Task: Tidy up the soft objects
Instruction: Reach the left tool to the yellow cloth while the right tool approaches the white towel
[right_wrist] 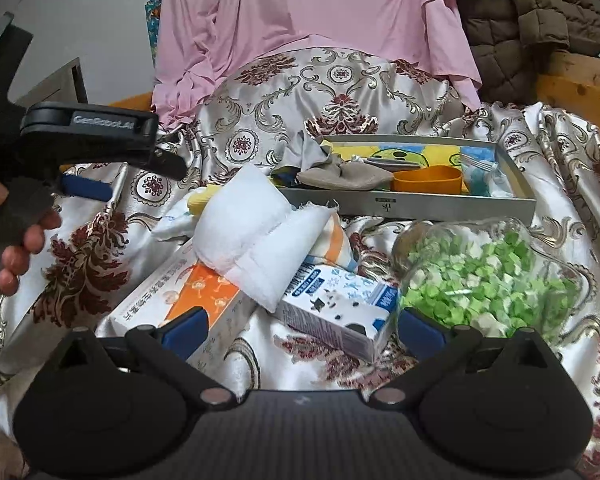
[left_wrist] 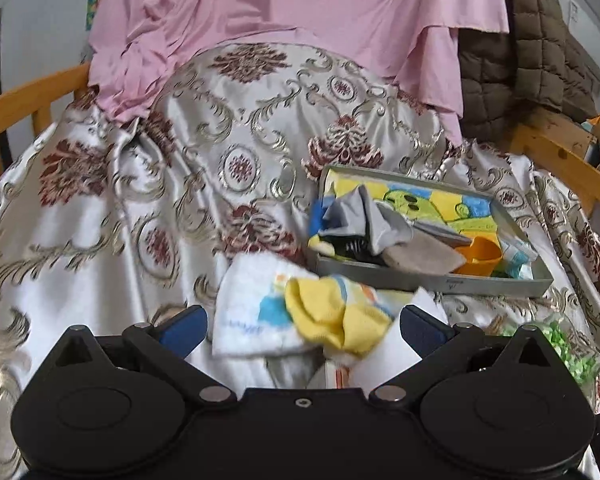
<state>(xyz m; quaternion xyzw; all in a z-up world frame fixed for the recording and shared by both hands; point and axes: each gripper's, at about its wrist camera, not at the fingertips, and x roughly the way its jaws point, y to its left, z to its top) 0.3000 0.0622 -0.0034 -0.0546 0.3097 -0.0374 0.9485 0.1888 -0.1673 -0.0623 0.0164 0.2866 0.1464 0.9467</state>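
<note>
A grey metal tray (left_wrist: pixel 428 280) (right_wrist: pixel 412 202) lies on the patterned satin cloth. It holds a grey cloth (left_wrist: pixel 364 216), a beige soft piece (left_wrist: pixel 420 258) (right_wrist: pixel 346 178) and an orange cup (left_wrist: pixel 482 258) (right_wrist: pixel 426 180). A white cloth with yellow and blue print (left_wrist: pixel 300 312) lies just in front of my left gripper (left_wrist: pixel 300 330), which is open and empty. A white padded cloth (right_wrist: pixel 252 232) lies over an orange-and-white box (right_wrist: pixel 180 300) and a blue-and-white carton (right_wrist: pixel 340 304). My right gripper (right_wrist: pixel 300 332) is open and empty above them. The left gripper also shows in the right wrist view (right_wrist: pixel 88 188).
A clear jar of green bits (right_wrist: pixel 488 276) (left_wrist: pixel 560 344) lies on its side at the right. A pink cloth (left_wrist: pixel 292 4) and a brown quilted jacket (left_wrist: pixel 528 52) hang over the back. Wooden rails (left_wrist: pixel 16 104) run along both sides.
</note>
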